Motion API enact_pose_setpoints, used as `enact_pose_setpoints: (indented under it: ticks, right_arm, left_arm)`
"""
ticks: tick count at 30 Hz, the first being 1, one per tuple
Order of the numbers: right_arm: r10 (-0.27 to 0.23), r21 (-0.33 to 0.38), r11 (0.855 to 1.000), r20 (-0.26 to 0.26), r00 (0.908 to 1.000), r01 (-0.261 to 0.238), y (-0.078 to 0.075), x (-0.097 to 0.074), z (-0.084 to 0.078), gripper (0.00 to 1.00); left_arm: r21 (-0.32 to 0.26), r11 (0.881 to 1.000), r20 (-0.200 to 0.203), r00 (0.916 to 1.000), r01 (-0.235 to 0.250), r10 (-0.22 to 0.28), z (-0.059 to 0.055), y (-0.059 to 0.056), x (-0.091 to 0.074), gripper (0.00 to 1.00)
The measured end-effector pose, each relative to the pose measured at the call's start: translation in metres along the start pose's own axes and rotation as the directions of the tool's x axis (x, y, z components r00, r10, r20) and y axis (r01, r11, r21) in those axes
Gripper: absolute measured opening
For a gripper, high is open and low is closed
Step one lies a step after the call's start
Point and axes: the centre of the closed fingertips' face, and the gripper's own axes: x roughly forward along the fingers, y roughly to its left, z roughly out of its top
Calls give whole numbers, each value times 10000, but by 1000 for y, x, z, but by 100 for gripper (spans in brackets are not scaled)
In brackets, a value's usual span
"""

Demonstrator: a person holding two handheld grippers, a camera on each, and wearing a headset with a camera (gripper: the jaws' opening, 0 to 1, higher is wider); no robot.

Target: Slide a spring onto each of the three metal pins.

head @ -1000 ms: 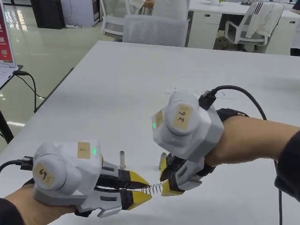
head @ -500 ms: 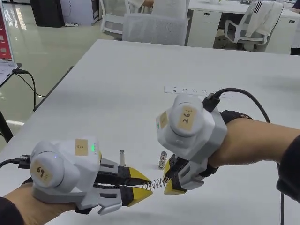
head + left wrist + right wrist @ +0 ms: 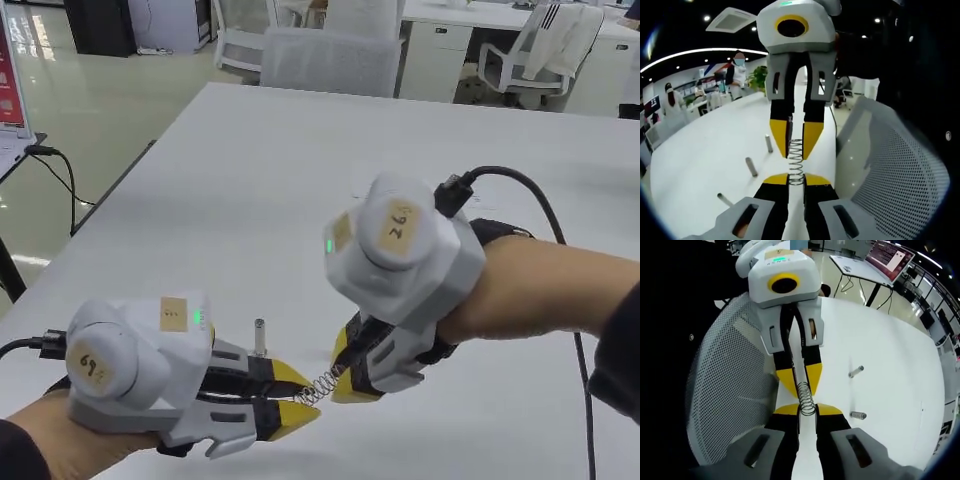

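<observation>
A small steel spring (image 3: 320, 384) stretches between my two grippers just above the white table (image 3: 300, 180). My left gripper (image 3: 298, 400) is shut on one end, seen at the bottom of the left gripper view (image 3: 796, 179). My right gripper (image 3: 346, 384) is shut on the other end, seen in its own view (image 3: 806, 410). A bare metal pin (image 3: 260, 338) stands upright just behind the left gripper's tips. In the left gripper view, three pins (image 3: 769, 143) (image 3: 751, 166) (image 3: 725, 200) stand on the table to the left. In the right gripper view, one pin (image 3: 858, 415) looks ribbed, as if wrapped in a spring.
A grey mesh chair (image 3: 330, 62) stands at the table's far edge. A laptop (image 3: 10, 90) on a side stand is at the left. The right gripper's black cable (image 3: 520, 195) loops over the table.
The right gripper has shifted slightly left and towards the left gripper, covering the spring-wrapped pin that showed behind it. The spring stays held between both grippers.
</observation>
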Motion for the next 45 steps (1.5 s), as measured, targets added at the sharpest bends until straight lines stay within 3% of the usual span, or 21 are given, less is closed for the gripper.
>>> enact_pose_setpoints:
  ticks: [16,29,33,40,45]
  right_arm:
    - [38,-273,9996,5,10000,-38,-1,4,18,8]
    - [-23,-122,9999,1,10000,23,-5,7,28,8]
    - [-145,-146,9998,-111,9998,143,-8,8,29,8]
    - [-275,-21,9996,-254,9993,274,-12,9,29,8]
    - [-377,22,9993,-423,9984,379,-17,13,28,8]
  left_arm:
    - [-93,9999,-66,9999,-107,107,-5,4,-1,2]
    - [-371,9988,112,9994,-315,319,-7,10,-7,3]
    - [-514,9980,208,9991,-364,375,-8,12,-10,8]
    - [-894,9944,216,9980,-566,588,-20,13,-20,15]
    - [-1159,9876,244,9937,-1056,1091,-30,21,-31,23]
